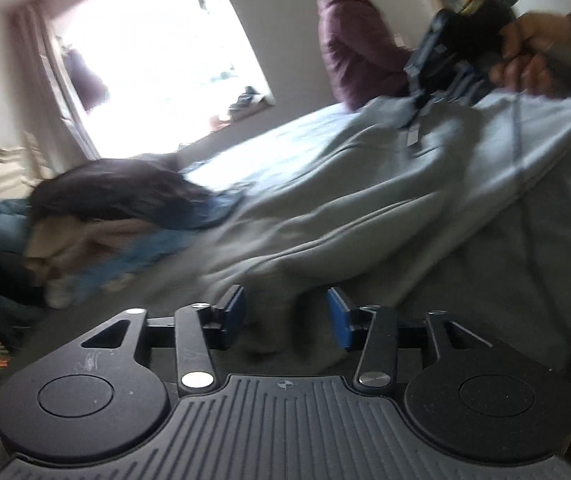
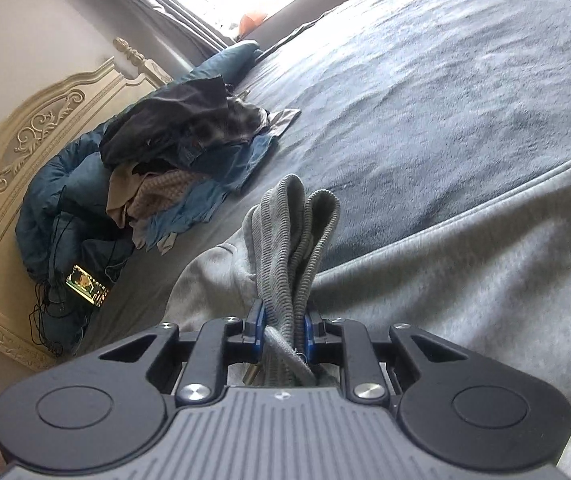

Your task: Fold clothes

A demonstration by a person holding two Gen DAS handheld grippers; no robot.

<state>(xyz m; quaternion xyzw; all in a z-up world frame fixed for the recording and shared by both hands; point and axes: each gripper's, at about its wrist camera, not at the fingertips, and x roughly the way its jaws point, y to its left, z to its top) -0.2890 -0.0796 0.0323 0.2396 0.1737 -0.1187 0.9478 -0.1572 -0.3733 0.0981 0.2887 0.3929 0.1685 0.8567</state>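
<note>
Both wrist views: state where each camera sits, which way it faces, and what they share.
Left wrist: low over the bed, facing the window; open left gripper hovers by the grey sweatshirt; right gripper and hand visible.
Right wrist: faces the headboard; right gripper clamps the ribbed cuff.
Shared: sweatshirt, clothes pile.

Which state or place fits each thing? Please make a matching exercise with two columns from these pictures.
Things:
1. left gripper
2. right gripper
3. pile of dark and blue clothes
4. lit phone screen

States or places:
a. shut on the grey sweatshirt's ribbed cuff
b. lies near the carved cream headboard, among black cables
c. open, nothing between its fingers
d. heaped on the grey-blue bed cover

Pairs: 1-c, 2-a, 3-d, 4-b
</note>
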